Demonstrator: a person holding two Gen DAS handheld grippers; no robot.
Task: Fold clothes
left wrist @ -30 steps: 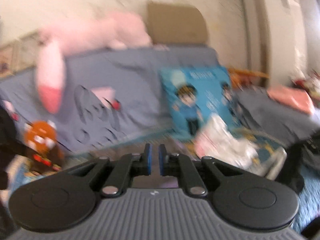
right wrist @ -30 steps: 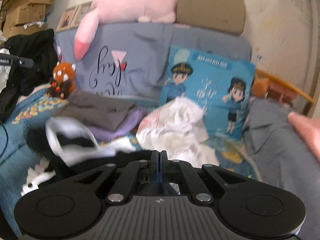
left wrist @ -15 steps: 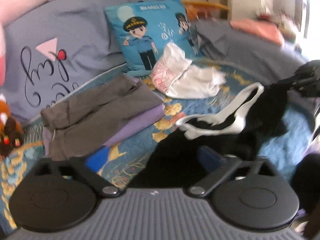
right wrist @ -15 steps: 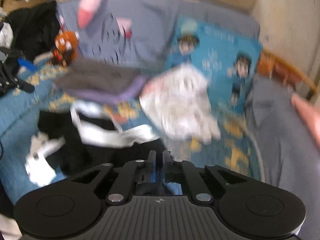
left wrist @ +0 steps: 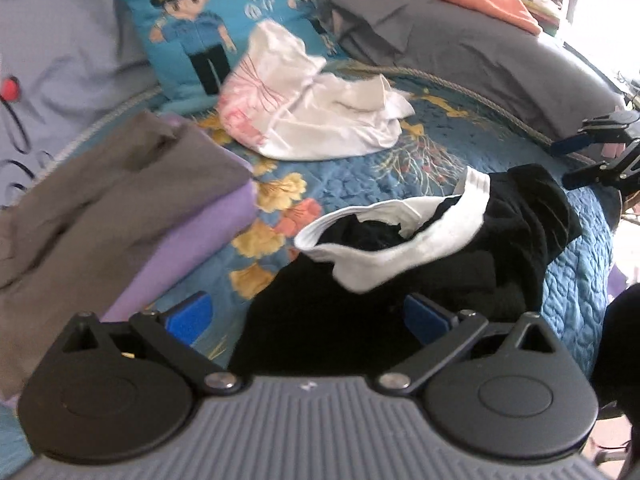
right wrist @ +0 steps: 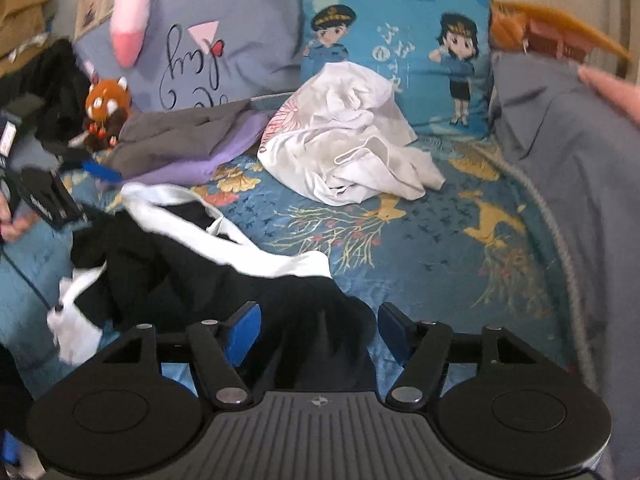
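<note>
The left gripper (left wrist: 306,316) is spread wide with nothing between its blue pads, low over the black garment (left wrist: 400,280) crumpled on the blue quilt (left wrist: 360,184). The right gripper (right wrist: 318,330) is spread too, black cloth lying between its pads, ungripped. The garment looks soft, light and limp, likely to sag and bunch; its white band (left wrist: 384,240), at 12 o'clock from the left gripper, seems the firmest edge to pinch. A folded grey and purple pile (left wrist: 120,200) sits at 10 o'clock, a rumpled white garment (left wrist: 320,120) beyond.

place: home bedroom | cues: quilted bedspread (right wrist: 420,248), cartoon pillow (right wrist: 400,48) (plush toy (right wrist: 106,108) too), clothes heaps
</note>
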